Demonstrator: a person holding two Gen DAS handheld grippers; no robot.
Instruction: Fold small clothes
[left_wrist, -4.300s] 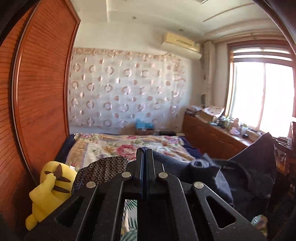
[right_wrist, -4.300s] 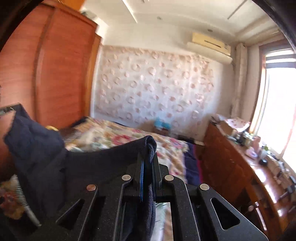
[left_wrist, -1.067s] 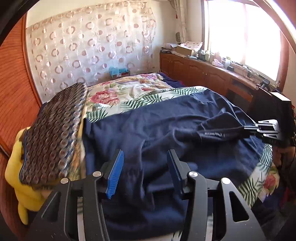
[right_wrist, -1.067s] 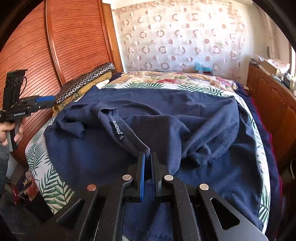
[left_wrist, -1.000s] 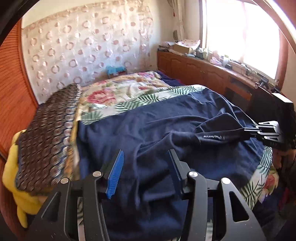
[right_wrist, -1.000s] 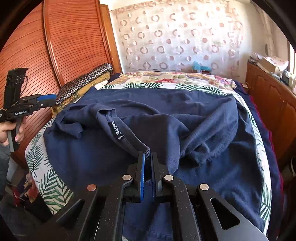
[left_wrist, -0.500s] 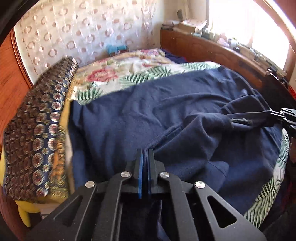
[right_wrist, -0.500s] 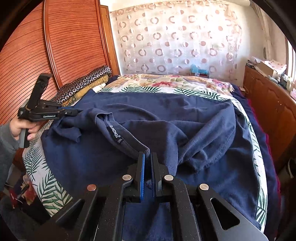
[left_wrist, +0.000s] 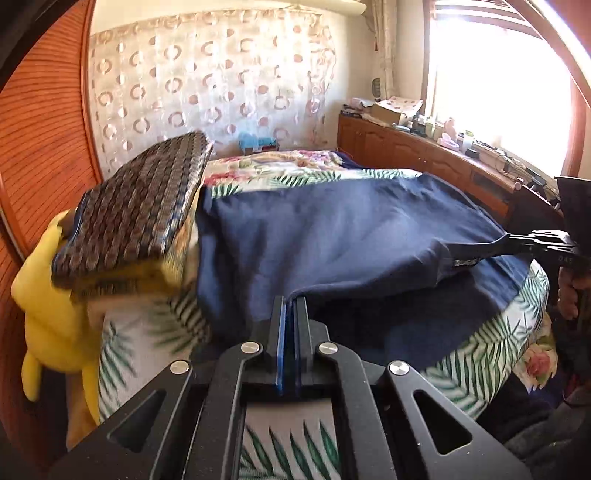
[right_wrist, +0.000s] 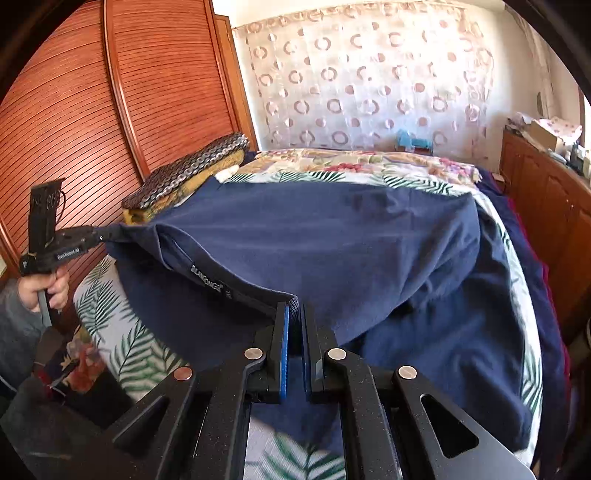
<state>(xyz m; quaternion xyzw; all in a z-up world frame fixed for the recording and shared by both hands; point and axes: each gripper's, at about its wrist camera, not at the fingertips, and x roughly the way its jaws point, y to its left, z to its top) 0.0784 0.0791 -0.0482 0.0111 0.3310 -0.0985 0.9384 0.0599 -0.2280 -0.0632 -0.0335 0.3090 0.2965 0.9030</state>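
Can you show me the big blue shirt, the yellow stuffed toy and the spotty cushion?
Navy blue cotton T-shirt (right_wrist: 332, 236): right wrist view, its back panel.
Yellow plush toy (left_wrist: 48, 306): left wrist view, its body.
Brown circle-patterned cushion (left_wrist: 136, 203): left wrist view, its top.

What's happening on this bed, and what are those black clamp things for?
A person is folding a navy T-shirt on the bed using two hand-held grippers instead of bare fingers. The left gripper is clamped on one shoulder edge of the shirt, and the right gripper is clamped on the fabric near the collar. The top edge is pulled taut between them and lifted slightly, while the rest lies spread over the floral bedspread. No fold is made yet.
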